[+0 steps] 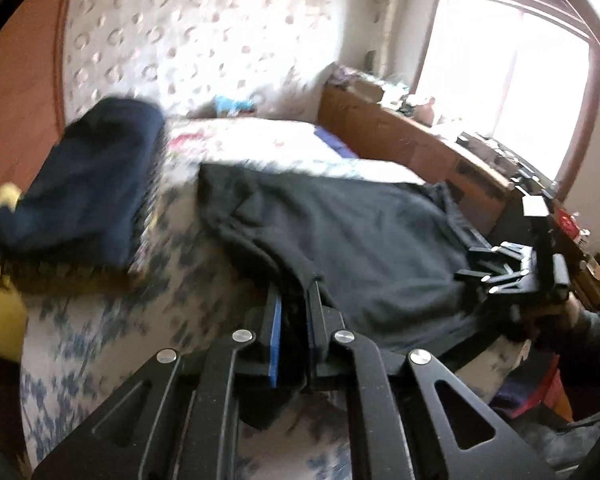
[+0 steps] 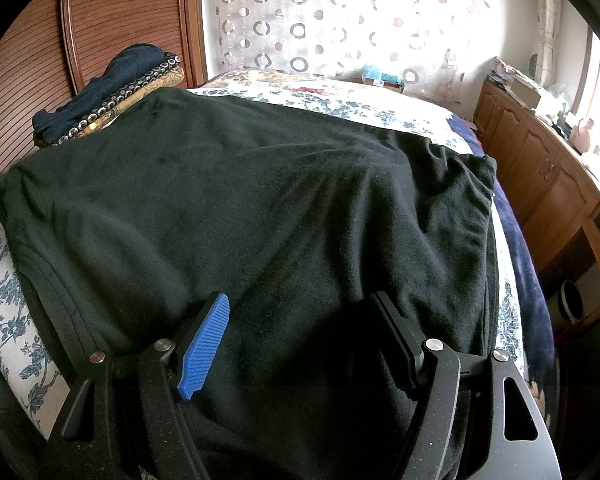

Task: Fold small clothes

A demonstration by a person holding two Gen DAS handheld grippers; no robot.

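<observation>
Left claw (image 1: pixel 294 300) pinching black garment (image 1: pixel 360 236) edge, right claw (image 2: pixel 300 336) wide above garment.

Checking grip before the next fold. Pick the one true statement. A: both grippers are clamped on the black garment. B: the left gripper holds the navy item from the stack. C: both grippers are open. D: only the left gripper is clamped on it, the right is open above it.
D: the left gripper has its fingers closed on an edge of the black garment, while the right gripper stands wide open over the cloth.
</observation>
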